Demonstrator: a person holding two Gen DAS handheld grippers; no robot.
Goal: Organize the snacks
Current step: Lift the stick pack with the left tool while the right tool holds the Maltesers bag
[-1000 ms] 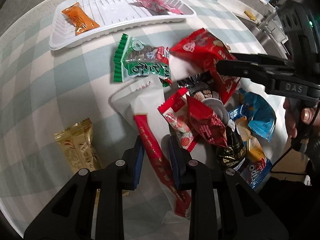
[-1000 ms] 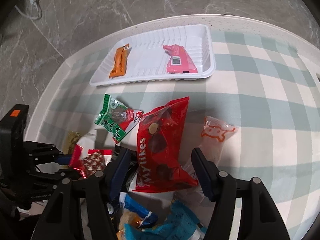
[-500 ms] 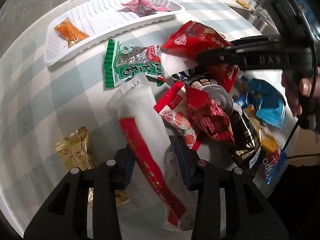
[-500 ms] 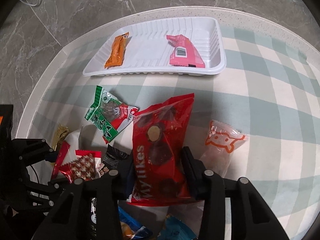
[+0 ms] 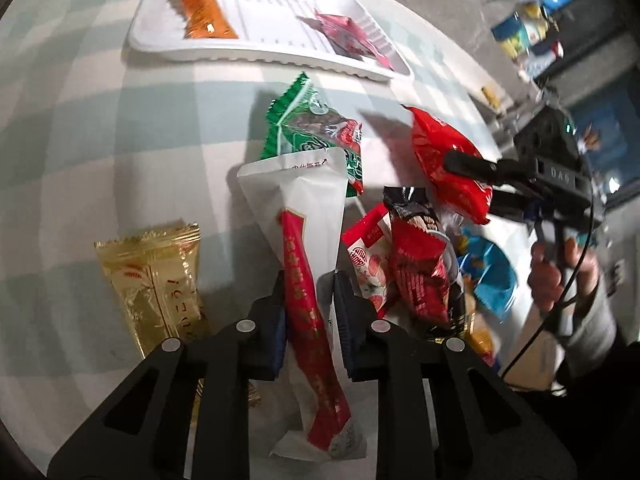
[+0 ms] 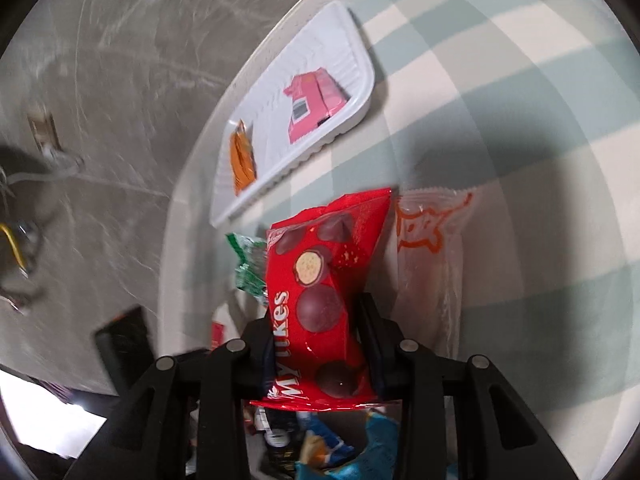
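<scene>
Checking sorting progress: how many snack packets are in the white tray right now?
2: an orange packet at one end of the white tray and a pink packet near the other. Nothing seems hidden there.

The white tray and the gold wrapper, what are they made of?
The white tray looks like thin molded plastic, or maybe foam: matte white, with ridges pressed into its floor and rim. The gold wrapper looks like shiny see-through plastic film with a gold tint: it crinkles, catches the light, and has zigzag sealed ends.
</scene>
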